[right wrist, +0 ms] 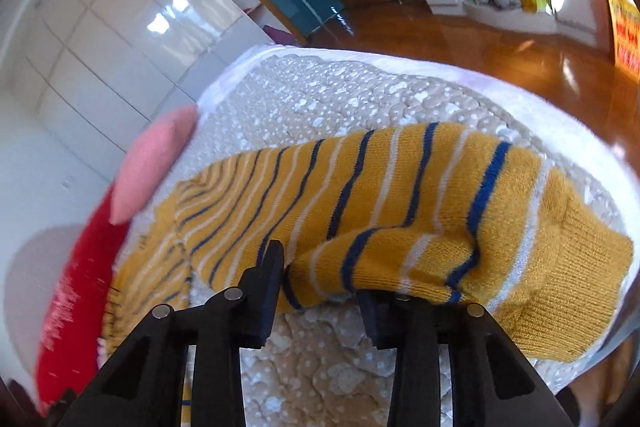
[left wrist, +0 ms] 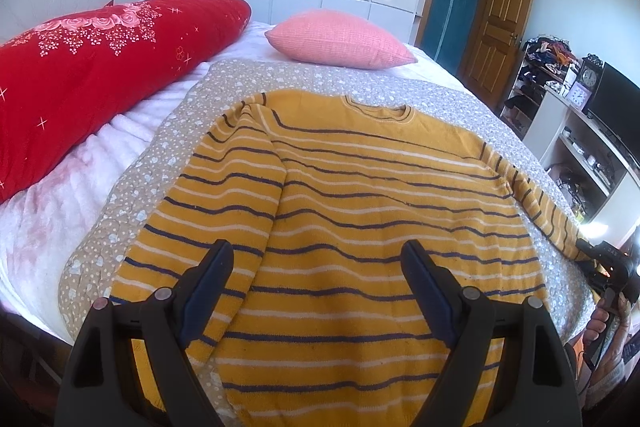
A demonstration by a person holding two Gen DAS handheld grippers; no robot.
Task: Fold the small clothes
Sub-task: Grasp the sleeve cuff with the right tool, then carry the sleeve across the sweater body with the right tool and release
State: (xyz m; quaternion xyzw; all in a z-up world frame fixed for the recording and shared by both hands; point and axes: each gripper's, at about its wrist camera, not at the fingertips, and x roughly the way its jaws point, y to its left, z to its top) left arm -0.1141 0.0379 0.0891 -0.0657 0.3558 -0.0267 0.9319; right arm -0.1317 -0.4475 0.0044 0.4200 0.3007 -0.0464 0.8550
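Sweater (left wrist: pixel 380 195): yellow with dark and white stripes, spread flat on the dotted quilt (left wrist: pixel 312 79) of the bed, collar at 12 o'clock and hem at 6 in the left wrist view.
Left sleeve (left wrist: pixel 224 187): already folded inward, lying along the body from 11 down to 7 o'clock.
Right sleeve (right wrist: pixel 420 211): stretched outward toward 3 o'clock in the left view, not yet folded over the body.
Left gripper (left wrist: pixel 316 267): released, jaws wide apart, hovering over the lower body of the sweater and holding nothing.
Right gripper (right wrist: pixel 320 279): jaws apart around the sleeve near the cuff (right wrist: pixel 580 287); one finger shows beside the knit, the other is tucked under it. It looks like a grasp being taken or let go, not a firm pinch.
Progress: I judge it early to middle. One sleeve is in; the other sleeve and the body folds remain.
Hidden: the hem is cut off behind the left gripper at 6 o'clock; the right view is motion-blurred at 9 o'clock; the right fingertip under the sleeve cannot be seen.
Nearby: pink pillow (left wrist: pixel 340 39) at 12 o'clock, red cushion (left wrist: pixel 100 67) at 10.
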